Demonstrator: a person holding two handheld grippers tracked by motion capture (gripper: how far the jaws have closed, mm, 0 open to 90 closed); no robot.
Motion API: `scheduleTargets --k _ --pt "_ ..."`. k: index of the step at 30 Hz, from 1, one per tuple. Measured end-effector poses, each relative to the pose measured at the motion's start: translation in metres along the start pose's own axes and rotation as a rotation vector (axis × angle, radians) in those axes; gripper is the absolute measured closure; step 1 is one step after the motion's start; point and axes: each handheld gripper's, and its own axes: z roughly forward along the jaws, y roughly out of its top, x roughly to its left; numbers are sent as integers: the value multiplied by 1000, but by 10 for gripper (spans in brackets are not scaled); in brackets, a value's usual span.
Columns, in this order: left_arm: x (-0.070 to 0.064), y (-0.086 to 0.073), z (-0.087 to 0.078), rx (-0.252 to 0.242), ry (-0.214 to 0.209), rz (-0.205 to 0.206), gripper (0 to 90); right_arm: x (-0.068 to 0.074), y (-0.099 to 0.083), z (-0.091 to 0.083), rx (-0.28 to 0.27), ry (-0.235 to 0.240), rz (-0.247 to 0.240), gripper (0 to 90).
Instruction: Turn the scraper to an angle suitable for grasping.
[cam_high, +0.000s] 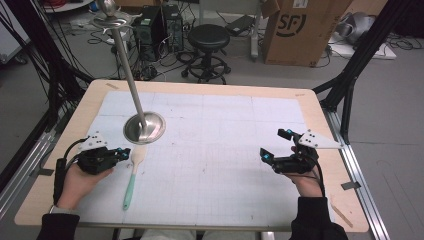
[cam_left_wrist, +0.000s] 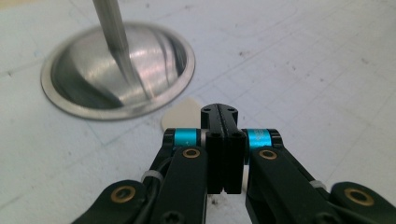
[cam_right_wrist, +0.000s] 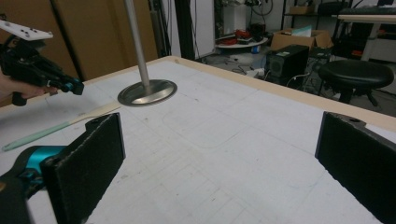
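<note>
A black stool and what looks like a cardboard box stand beyond the table.

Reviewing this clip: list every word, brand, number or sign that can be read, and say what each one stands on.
"SF": a logo in a ring on the side of the cardboard box on the floor beyond the table.
White label near the top of that box: too small to read.
Left gripper, right gripper, spatula, metal stand: no readable markings.
</note>
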Motion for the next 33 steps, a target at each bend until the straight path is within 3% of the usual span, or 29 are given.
scheduleTargets --k 3,7,11,16,33 --pt "1 -4 6 43 -7 -3 897 0 0 0 5 1 -2 6" --pt "-1 -7 13 98 -5 25 897 0 -1 0 6 0 -2 6" --pt "-2 -9 14 123 -23 14 897 0 -1 0 13 -3 6 6" --pt "-1 -14 16 153 -15 16 897 0 -1 0 8 -6 -2 6" --pt "-4 -14 16 152 -18 16 898 1 -2 3 20 -5 -8 6"
